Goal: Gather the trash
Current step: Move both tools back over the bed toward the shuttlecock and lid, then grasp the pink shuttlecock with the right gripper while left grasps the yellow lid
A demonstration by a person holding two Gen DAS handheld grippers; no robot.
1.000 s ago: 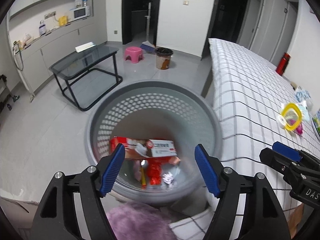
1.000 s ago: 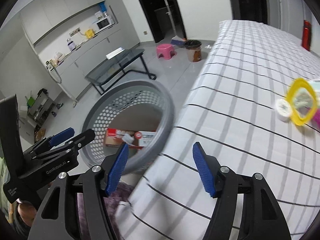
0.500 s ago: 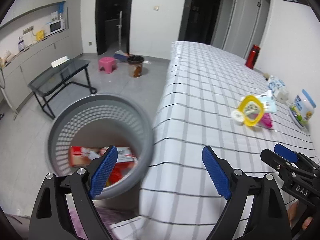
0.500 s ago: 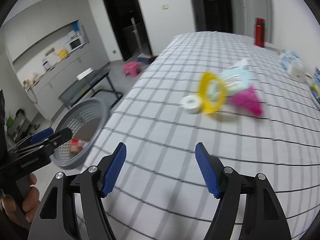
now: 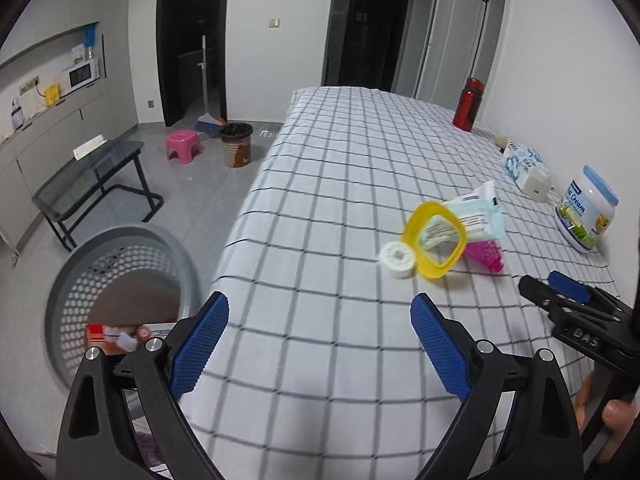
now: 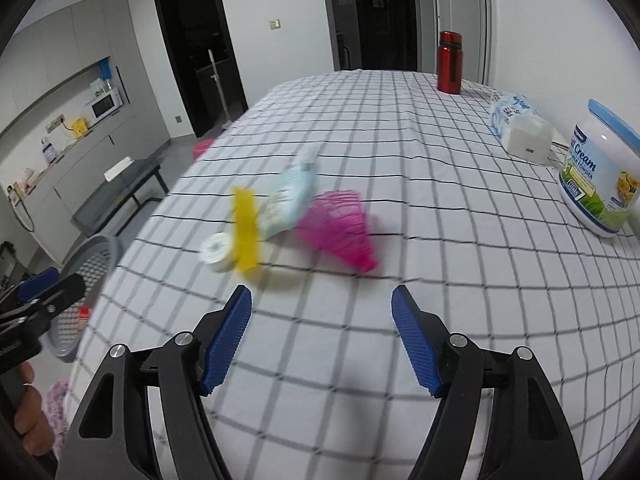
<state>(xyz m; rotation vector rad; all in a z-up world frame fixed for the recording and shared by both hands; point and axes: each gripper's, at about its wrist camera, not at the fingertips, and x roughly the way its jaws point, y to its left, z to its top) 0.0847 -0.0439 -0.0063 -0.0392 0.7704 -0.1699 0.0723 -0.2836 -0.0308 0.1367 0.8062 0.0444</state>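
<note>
Left gripper [image 5: 320,344] pitched down over the near edge of the checked tablecloth [image 5: 344,184], jaws opening, nothing between the blue ribbed pads [image 5: 200,344]; black plastic arms with silver pivot screws. Left wrist view: trash cluster sits ahead and right on the cloth, well clear of the pads: yellow square-ish ring [image 5: 434,240] standing tilted, white round cap [image 5: 396,255] touching its left side, pale blue flat wrapper [image 5: 478,216] behind it, pink ribbed mesh piece [image 5: 486,254] partly hidden behind the ring. Grey perforated basket [image 5: 120,264] on the floor, left of the table, a red-and-white box [image 5: 120,334] inside it, partly cut off by the gripper arm. Right gripper [image 5: 568,300] enters from the right edge, only its tips show; fingers of a hand [image 5: 612,416] below it, mostly cropped. Right wrist view: right gripper [image 6: 322,338] also angled down over the cloth, jaws opening, empty, roughly lined up on the cluster just ahead. Yellow ring [image 6: 246,234] shows edge-on here and motion-blurred, cap [image 6: 218,252] and wrapper [image 6: 290,200] smeared too, pink mesh piece [image 6: 340,232] a flared cone shape. Wrapper print unreadable. Basket [image 6: 86,276] half hidden behind the table edge and the left gripper [image 6: 44,288] at far left. Red metal bottle [image 6: 450,62], white tissue pack [image 6: 518,128] and white tub [image 6: 600,176] with a blue lid along the far and right sides.
</note>
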